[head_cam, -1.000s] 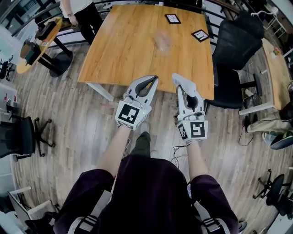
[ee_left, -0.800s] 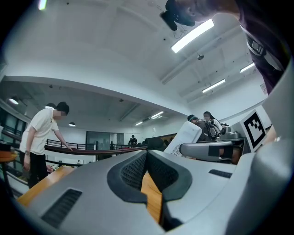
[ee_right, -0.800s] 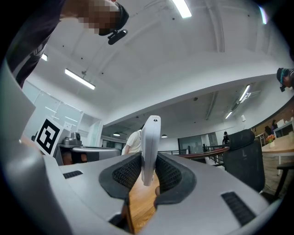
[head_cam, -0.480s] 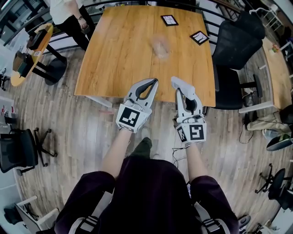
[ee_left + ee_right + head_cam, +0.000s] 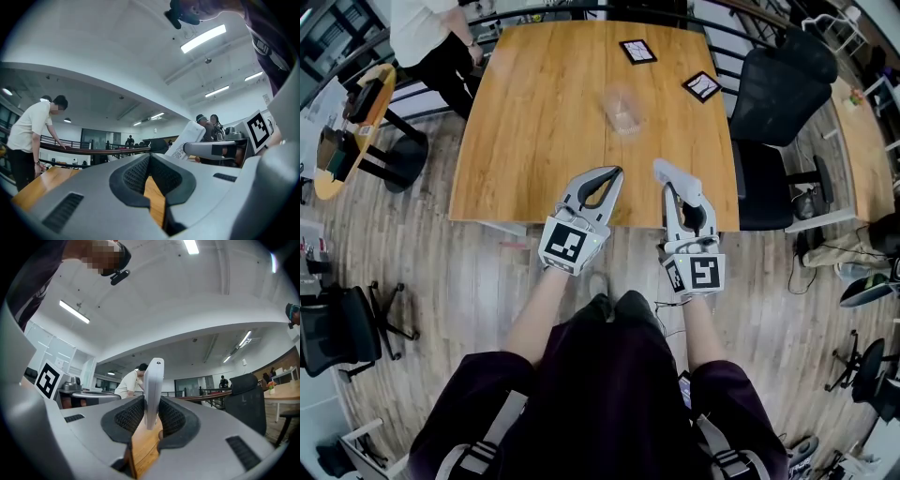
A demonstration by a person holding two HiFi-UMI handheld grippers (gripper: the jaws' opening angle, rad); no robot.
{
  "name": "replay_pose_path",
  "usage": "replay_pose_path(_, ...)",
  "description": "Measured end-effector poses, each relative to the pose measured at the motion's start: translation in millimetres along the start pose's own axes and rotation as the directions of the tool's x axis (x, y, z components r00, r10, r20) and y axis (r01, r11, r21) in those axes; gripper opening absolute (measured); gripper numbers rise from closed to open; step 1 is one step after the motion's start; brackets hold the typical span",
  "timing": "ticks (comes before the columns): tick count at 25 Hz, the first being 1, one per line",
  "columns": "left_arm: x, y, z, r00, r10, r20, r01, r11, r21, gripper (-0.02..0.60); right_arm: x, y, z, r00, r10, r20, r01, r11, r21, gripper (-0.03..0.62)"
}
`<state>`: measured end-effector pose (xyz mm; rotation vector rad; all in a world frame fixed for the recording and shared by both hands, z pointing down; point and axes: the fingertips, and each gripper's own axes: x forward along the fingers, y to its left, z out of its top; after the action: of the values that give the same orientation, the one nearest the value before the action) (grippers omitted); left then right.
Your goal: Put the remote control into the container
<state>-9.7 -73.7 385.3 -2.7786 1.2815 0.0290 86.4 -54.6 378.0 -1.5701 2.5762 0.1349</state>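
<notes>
I'm standing at the near edge of the big wooden table (image 5: 534, 112), holding my left gripper (image 5: 615, 172) and right gripper (image 5: 682, 199) side by side over that edge. The left one's jaws are pinching together on nothing. The clear container (image 5: 623, 111) is sitting out mid-table, well apart from both. The white remote control (image 5: 672, 172) is poking up past my right jaws, which are clamping it tight.
</notes>
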Motion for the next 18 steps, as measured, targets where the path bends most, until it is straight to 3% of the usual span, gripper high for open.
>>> replay_pose_path(18, 77, 47, -7, 0.998, 0.051, -0.036, -0.051, 0.999, 0.011, 0.012, 77, -56, -10, 0.998, 0.062, -0.001, -0.062, 0.998, 0.019, 0.109)
